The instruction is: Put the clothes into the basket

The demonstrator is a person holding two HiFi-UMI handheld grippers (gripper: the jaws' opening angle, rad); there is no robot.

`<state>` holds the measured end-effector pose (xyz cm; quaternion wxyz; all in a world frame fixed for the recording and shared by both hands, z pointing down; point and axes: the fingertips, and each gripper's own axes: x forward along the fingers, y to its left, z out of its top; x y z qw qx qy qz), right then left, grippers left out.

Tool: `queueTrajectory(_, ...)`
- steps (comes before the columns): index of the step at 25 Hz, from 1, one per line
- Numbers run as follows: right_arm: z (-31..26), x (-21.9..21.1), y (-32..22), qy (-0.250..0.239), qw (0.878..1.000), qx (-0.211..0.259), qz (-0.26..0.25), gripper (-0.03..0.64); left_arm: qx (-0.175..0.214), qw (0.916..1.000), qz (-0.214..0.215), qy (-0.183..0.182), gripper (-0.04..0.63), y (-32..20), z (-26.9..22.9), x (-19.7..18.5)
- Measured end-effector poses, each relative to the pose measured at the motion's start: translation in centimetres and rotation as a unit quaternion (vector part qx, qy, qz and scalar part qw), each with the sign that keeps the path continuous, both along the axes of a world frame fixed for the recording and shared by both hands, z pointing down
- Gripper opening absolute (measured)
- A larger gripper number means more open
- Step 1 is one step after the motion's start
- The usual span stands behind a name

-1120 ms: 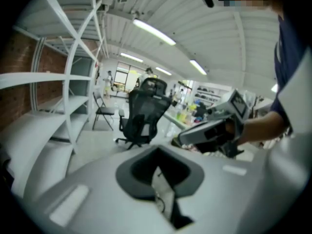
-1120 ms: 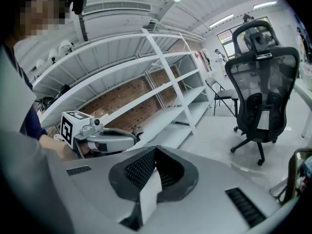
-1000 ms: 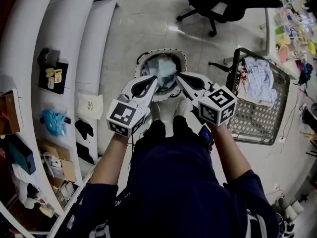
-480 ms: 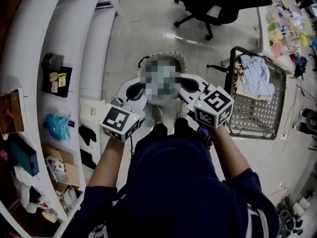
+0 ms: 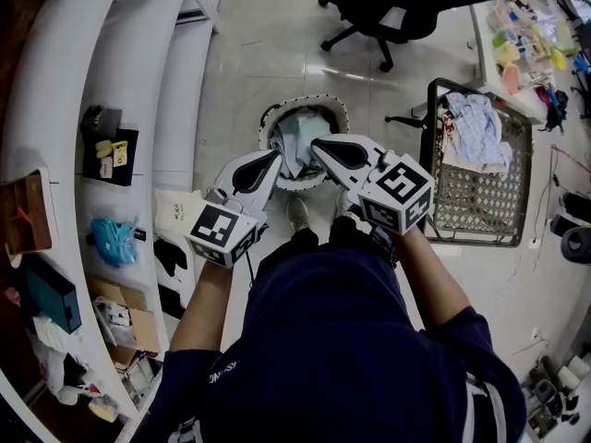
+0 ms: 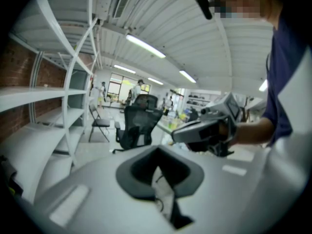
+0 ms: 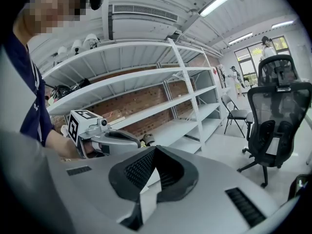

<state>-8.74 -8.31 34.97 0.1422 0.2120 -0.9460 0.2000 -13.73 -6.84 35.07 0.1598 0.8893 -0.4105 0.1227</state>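
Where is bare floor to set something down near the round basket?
Bare floor lies between the round basket and the office chair, with a narrower strip toward the wire basket. The shelves at left are cluttered; both baskets hold clothes.

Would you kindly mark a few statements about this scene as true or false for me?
1. The wire basket is empty. False: clothes lie in it.
2. A black chair stands beyond the round basket. True.
3. The left gripper is wide open. False: it is shut on a light garment.
4. The white shelves are on the person's left. True.
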Motion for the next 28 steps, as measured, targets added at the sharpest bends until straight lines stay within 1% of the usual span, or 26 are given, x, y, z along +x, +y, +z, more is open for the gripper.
queueTrajectory(7, 0.2, -0.4, 0.8, 0.005, 1.000, 0.000, 0.004, 0.006, 0.006, 0.9999, 0.014, 0.002, 0.003, 1.0, 0.7, -0.1)
queueTrajectory(13, 0.5, 0.0, 1.3, 0.011, 1.000, -0.003, 0.012, 0.006, 0.005, 0.9999, 0.013, 0.005, 0.003, 1.3, 0.8, -0.1)
queueTrajectory(19, 0.9, 0.0, 1.7, 0.016, 1.000, -0.007, 0.012, 0.006, 0.002, 0.9998, 0.012, 0.013, 0.003, 1.4, 0.8, 0.0)
queueTrajectory(28, 1.0, -0.4, 1.8, 0.018, 1.000, -0.011, 0.010, 0.006, 0.006, 0.9999, 0.007, 0.014, 0.003, 1.3, 0.6, -0.4)
